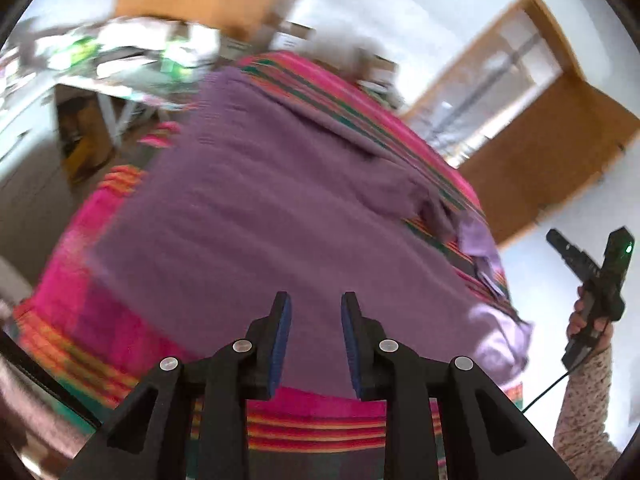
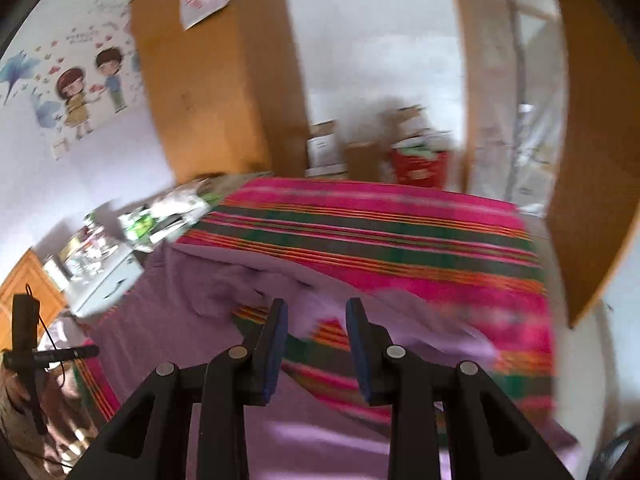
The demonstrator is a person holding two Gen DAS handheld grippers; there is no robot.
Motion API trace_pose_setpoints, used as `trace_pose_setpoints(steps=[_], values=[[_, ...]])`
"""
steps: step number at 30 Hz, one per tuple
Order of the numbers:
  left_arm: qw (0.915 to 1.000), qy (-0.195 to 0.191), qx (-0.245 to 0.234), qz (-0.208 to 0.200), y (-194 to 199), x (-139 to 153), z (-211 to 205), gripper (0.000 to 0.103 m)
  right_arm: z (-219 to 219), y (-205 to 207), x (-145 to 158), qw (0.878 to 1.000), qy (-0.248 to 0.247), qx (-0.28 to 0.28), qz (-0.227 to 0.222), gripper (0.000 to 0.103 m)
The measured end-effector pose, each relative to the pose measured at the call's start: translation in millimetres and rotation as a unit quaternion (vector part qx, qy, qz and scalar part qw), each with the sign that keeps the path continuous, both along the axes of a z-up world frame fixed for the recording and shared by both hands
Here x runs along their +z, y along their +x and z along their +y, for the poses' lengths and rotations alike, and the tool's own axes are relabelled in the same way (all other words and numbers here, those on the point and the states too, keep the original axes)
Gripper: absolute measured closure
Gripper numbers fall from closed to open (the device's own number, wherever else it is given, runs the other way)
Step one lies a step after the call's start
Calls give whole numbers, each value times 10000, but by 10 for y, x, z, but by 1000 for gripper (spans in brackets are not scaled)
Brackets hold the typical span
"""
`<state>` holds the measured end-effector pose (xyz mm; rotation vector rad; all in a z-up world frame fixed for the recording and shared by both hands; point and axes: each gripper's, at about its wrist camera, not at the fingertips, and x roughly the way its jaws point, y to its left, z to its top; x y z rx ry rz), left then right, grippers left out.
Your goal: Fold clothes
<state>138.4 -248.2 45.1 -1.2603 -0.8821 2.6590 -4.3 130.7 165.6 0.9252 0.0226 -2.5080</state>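
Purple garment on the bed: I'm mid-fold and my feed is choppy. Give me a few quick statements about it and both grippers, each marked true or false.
1. The purple garment lies spread on a striped bedspread. True.
2. The left gripper is clamped on the garment. False: its jaws stand apart with nothing between them.
3. The right gripper is open. True.
4. The bedspread is plain white. False: it is pink with green and orange stripes.
5. The garment is already folded into a small stack. False: it lies mostly flat, one sleeve rumpled.

No text, label or number is sharp enough to read in either view.
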Motion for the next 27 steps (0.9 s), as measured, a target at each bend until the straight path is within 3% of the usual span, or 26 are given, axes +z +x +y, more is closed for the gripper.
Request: trace_pose_setpoints(steps=[5,8,11,14,19,27], values=[[9981,-186,-584,-7,-184,-23,396,76,695,390,-257,9961,109,-867,-110,72],[9923,-417,-1165,-48,-231,-68,716,76,1063,586,-429,9894,95,-1438,-150,72],[9807,-720,-1817,-49,-226,-98,1074,76,1536,788,-598,9757,-137,-2181,-184,72],[9705,-766,-2286,-24,-227,-128,1393,76,2007,920,-781,9547,-382,-2932,-327,72],[9575,-796,-2773,-10,-272,-172,1774,76,2452,984,-1053,9403,-808,-3256,-567,72],[9511,-732,-2996,-151,-437,-281,2063,76,2797,866,-1516,9208,-1999,-3181,-1048,71]])
